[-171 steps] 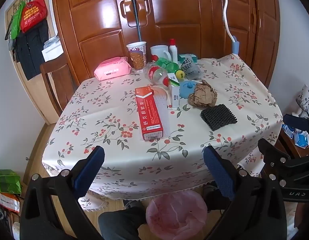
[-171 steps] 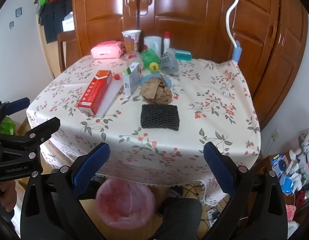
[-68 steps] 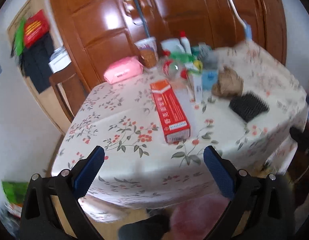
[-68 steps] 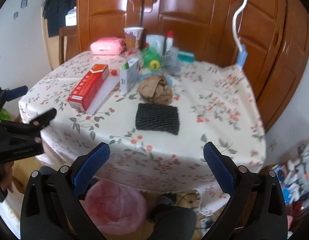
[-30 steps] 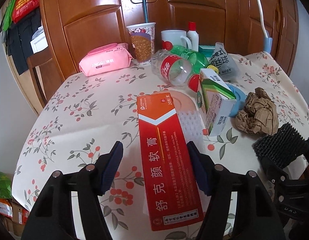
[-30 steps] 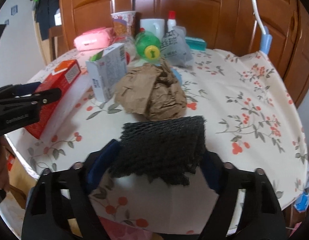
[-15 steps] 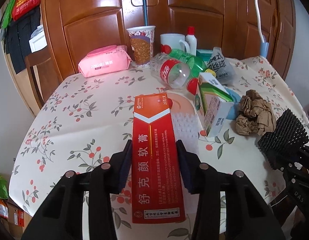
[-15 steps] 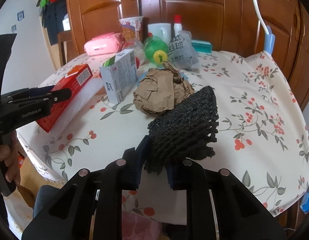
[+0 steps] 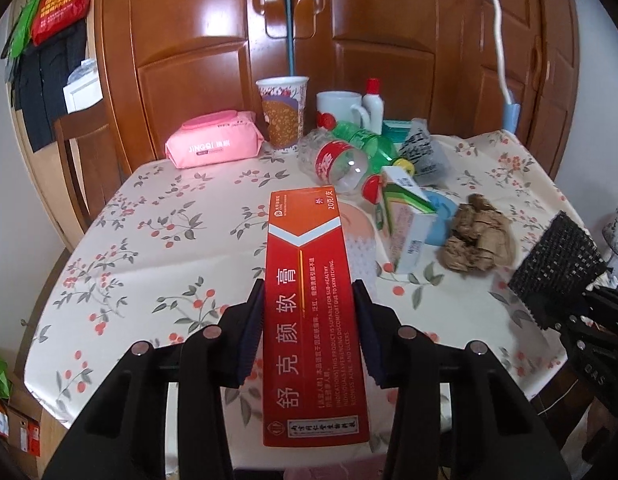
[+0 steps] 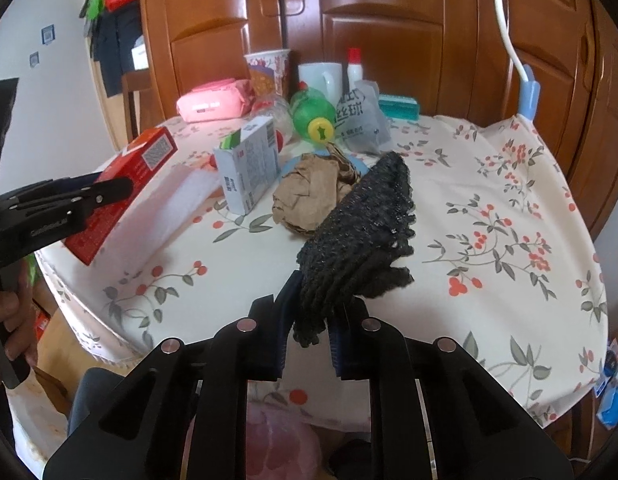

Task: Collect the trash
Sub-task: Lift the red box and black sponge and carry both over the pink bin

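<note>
My left gripper (image 9: 308,312) is shut on a long red box (image 9: 309,296) and holds it above the floral tablecloth (image 9: 169,248); the box also shows in the right wrist view (image 10: 125,188). My right gripper (image 10: 307,312) is shut on a black foam net (image 10: 361,240), lifted off the table; the net shows at the right of the left wrist view (image 9: 557,272). A crumpled brown paper ball (image 10: 309,196), a white-green carton (image 10: 249,164), a clear bottle (image 9: 333,160) and a green bottle (image 10: 313,114) lie on the table. A bin with a pink bag (image 10: 281,448) stands below the table's front edge.
A pink wipes pack (image 9: 213,144), a paper cup (image 9: 283,110), a white mug (image 9: 341,108), a small white bottle (image 9: 373,100) and a grey packet (image 10: 357,116) stand at the back. A wooden wardrobe (image 9: 349,20) is behind. A chair (image 9: 73,168) stands left.
Both grippers closed on their items and lifted them: the left took the red box, the right took the black net, which now hangs folded off the table.
</note>
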A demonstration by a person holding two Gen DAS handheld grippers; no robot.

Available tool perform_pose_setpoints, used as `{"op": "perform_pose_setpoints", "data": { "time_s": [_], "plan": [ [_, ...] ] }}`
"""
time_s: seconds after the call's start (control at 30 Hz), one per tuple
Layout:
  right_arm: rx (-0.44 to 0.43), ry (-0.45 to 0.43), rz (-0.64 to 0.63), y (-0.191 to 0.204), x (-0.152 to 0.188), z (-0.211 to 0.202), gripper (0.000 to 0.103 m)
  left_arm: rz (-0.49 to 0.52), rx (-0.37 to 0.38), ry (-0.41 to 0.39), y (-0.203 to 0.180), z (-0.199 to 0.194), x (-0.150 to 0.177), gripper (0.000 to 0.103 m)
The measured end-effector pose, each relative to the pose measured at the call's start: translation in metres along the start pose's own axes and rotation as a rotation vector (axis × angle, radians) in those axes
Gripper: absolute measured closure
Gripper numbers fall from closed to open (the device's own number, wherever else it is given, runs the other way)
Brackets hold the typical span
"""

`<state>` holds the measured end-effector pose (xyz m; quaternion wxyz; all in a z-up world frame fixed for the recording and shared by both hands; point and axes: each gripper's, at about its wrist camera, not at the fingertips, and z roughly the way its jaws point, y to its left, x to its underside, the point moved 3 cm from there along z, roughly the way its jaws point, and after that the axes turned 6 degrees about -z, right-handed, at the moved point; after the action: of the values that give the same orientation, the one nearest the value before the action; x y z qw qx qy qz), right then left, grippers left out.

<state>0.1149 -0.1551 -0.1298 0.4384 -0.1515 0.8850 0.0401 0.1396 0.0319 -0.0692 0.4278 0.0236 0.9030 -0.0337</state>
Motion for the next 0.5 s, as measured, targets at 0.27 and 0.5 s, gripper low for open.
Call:
{"op": "perform_pose_setpoints", "data": {
  "time_s": [0.27,0.5],
  "plan": [
    [-0.013,-0.008,0.01,0.007,0.011,-0.023,0.087,0.028,0.039,-0.006,-0.01,-0.038,0.019,0.061],
    [-0.043,-0.014,-0.031,0.038,0.029,-0.051,0.087,0.065,0.066,0.005,-0.022,-0.071,0.05,0.061]
  ]
}}
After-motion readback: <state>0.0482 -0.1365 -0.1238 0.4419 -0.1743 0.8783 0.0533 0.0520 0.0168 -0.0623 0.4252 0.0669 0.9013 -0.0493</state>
